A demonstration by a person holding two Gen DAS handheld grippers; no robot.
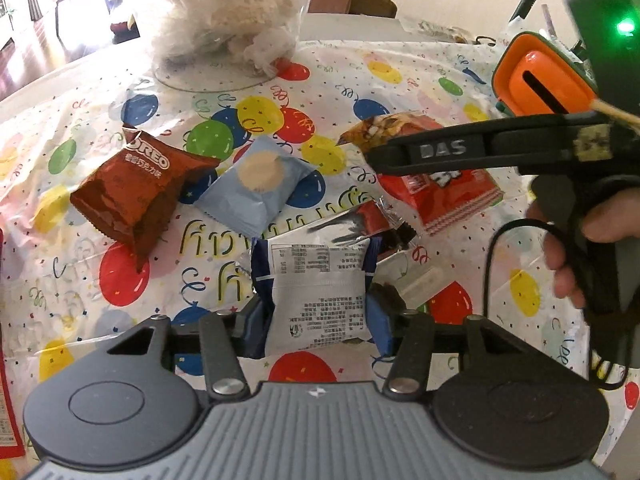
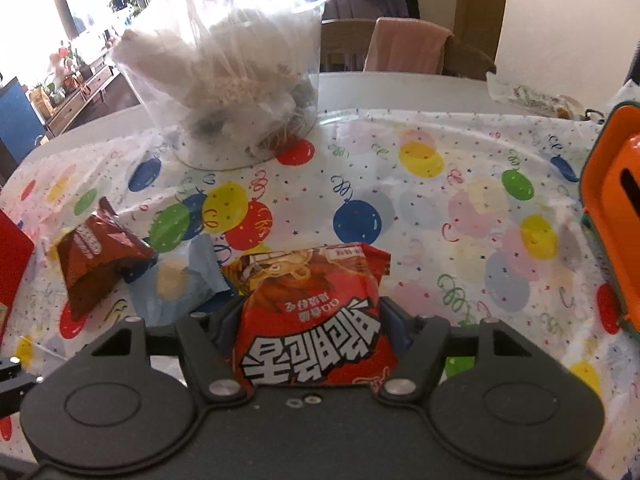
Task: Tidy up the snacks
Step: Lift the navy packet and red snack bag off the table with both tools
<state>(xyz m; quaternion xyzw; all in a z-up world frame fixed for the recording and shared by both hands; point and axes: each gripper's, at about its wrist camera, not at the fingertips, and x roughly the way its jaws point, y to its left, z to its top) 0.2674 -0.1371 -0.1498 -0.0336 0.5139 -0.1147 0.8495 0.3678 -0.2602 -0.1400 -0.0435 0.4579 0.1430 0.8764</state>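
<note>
Table cover (image 2: pixel 460 184): balloon-print plastic sheet over a white table; it carries everything, with the snacks bunched toward 7 to 8 o'clock in the right wrist view.
Clear tub (image 2: pixel 240 80): at 12 o'clock, far side of the sheet, see-through wall, holding pale wrapped items. Judged the likely drop point for sorted packets, since its mouth is open at the top.
Orange container (image 2: pixel 612 216): at 3 o'clock on the sheet edge, green rim, dark slot in its front. Purpose unclear.
Red noodle-snack bag (image 2: pixel 316 320): largest packet, large white characters upside down to the camera, sitting between the right gripper's 2 fingers.
Right gripper (image 2: pixel 310 316): jaws pressed in on both sides of the red bag, pinching it across its width. The bag looks clear of the sheet, though I cannot be sure.
White-backed packet (image 1: pixel 318 300): printed ingredients panel facing up, dark blue edges showing at either side.
Left gripper (image 1: pixel 318 312): jaws closed onto that packet's 2 sides, gripping it by the blue edges. A narrow hold suits a small puffed pouch.
Brown Oreo pack (image 1: pixel 132 192): at 9 o'clock of the left wrist view, lying tilted on the sheet, untouched.
Pale blue packet (image 1: pixel 256 188): just beside the Oreo pack, toward 11 o'clock of the left gripper, flat on the sheet.
Task state: 2 packets in hand, 2 left loose; sorting judged early.
</note>
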